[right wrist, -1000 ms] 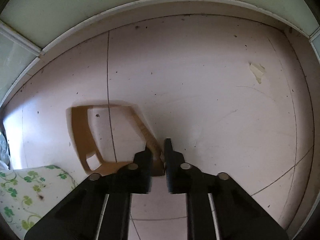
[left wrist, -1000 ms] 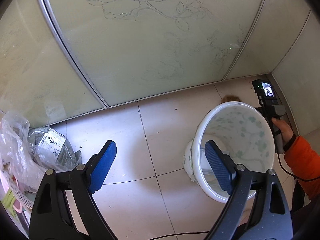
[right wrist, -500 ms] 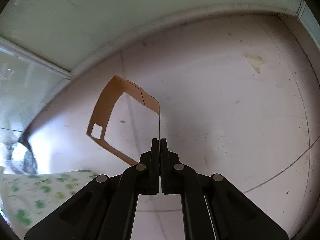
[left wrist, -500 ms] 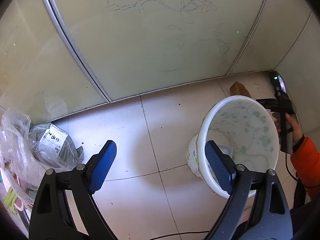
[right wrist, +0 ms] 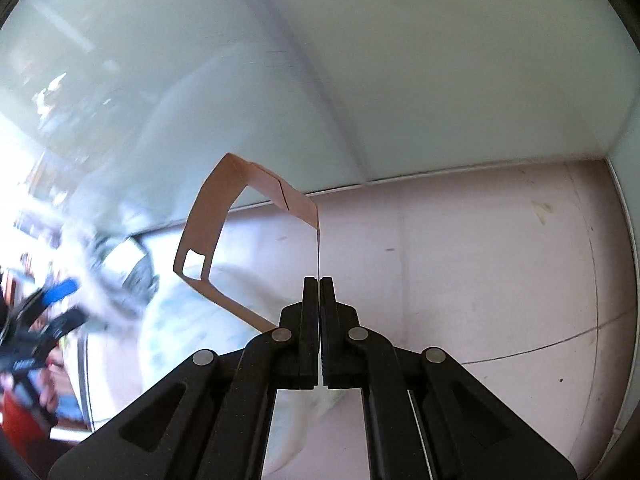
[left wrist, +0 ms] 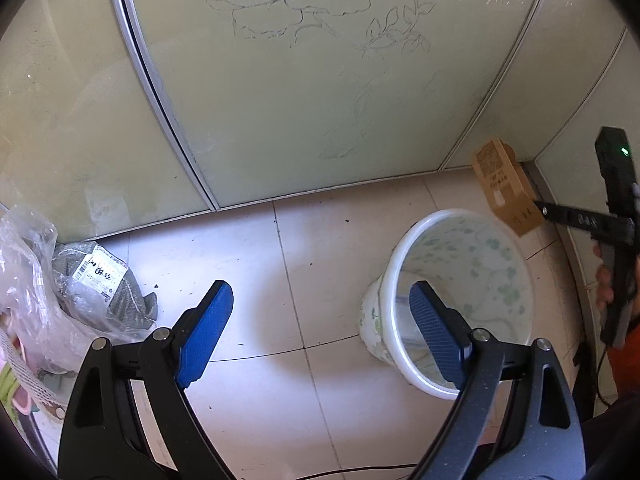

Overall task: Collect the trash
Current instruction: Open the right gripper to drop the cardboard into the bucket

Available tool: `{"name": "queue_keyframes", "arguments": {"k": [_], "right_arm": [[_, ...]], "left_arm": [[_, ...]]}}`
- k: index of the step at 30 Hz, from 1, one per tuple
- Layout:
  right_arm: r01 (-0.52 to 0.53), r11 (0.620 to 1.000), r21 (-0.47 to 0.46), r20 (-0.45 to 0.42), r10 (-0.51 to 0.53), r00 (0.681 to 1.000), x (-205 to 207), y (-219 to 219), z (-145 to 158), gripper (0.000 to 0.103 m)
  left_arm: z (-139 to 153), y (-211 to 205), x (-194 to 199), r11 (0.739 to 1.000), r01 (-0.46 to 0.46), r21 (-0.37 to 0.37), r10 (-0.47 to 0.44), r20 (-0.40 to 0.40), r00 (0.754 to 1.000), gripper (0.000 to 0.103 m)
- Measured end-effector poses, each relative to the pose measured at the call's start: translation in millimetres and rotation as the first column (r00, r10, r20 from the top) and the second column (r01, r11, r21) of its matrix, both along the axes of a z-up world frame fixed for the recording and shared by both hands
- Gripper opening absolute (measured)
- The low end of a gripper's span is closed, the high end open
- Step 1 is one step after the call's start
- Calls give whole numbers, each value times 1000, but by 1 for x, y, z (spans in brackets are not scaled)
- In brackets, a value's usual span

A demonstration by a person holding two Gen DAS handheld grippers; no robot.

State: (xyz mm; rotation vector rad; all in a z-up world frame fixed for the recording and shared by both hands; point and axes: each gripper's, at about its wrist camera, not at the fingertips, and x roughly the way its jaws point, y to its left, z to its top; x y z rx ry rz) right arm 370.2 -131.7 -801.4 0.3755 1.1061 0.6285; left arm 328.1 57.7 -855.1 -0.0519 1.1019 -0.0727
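right gripper [right wrist: 320, 282]: jaws clenched on one edge of a flattened brown cardboard sleeve [right wrist: 208, 236], held clear of the floor | sleeve sits just above the far rim of the floral bin [left wrist: 520, 280], near the floor's far right corner, perhaps touching it | left gripper [left wrist: 320, 328]: jaws wide apart, holding nothing, over bare tile [left wrist: 260, 400]

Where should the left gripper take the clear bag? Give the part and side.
Probably the crumpled top fold of the clear bag, coming from above: it stands up loose and thin, while its lower part lies bunched on the floor against the grey package. The left gripper is open.
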Motion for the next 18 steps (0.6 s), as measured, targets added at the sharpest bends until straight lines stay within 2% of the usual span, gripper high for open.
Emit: {"name": "queue_keyframes", "arguments": {"k": [4, 7, 9, 11, 13, 16, 18], "right_arm": [[-82, 997, 12, -23, 83, 996, -24, 27, 8, 1], [-142, 988, -60, -60, 139, 988, -31, 41, 7, 2], [-184, 978, -101, -103, 174, 979, -30, 49, 17, 3], [-226, 965, -135, -137, 208, 968, -34, 56, 24, 11], [-234, 957, -170, -161, 207, 965, -37, 59, 32, 43], [-218, 965, -146, -160, 194, 968, -44, 61, 50, 46], [-206, 973, -105, -180, 185, 966, -47, 66, 75, 46]], "left_arm": [[6, 0, -3, 998, -44, -54, 45, 9, 999, 90], [12, 2, -9, 989, -100, -112, 101, 3, 995, 90], [17, 4, -13, 979, -141, -146, 142, -7, 990, 90], [27, 7, -20, 969, -183, -164, 184, -13, 983, 90], [41, 9, -28, 961, -226, -162, 225, -22, 974, 90], [71, 12, -39, 952, -281, -124, 278, -36, 960, 90], [96, 13, -45, 942, -314, -118, 309, -55, 949, 90]]}}
